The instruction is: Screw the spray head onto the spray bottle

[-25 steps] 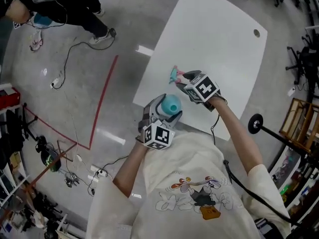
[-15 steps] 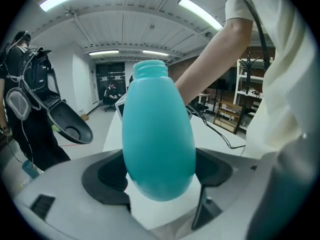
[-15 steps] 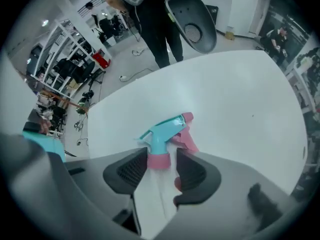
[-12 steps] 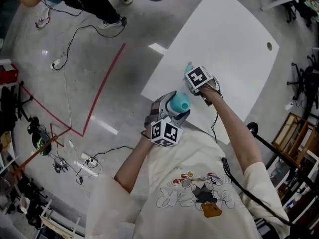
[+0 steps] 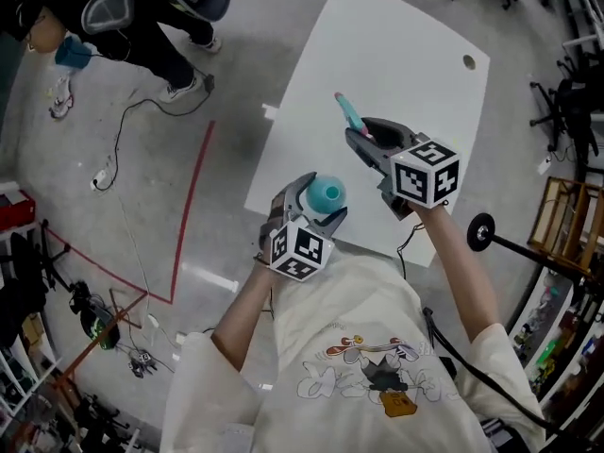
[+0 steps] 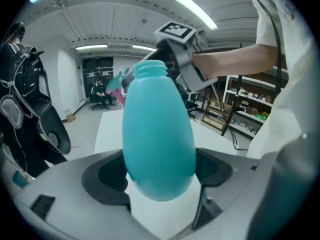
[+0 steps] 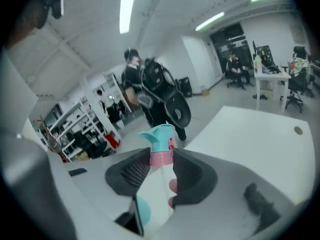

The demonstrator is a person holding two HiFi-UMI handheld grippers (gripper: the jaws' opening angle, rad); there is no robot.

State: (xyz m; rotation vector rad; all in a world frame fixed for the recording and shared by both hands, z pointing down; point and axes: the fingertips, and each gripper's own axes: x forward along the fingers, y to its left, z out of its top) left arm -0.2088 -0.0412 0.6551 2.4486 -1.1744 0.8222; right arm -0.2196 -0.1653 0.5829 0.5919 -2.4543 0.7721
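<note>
With its fingers just closed further and now clamped on the spray head (image 5: 345,113), the right gripper (image 5: 366,140) has raised it off the counter (image 5: 406,45) and holds it near the spray bottle (image 5: 327,194), which is clamped between the fingers of the left gripper (image 5: 310,210), so alignment over the neck appears to come next.

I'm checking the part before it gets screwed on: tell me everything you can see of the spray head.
The spray head is a plastic-looking piece: a teal nozzle top above a pink collar. The right gripper holds it in the air over the white table, its jaws, which have just been closing, clamped on the collar. It sticks out past the jaw tips, away from the person, apart from the teal bottle in the left gripper and not yet on it.
</note>
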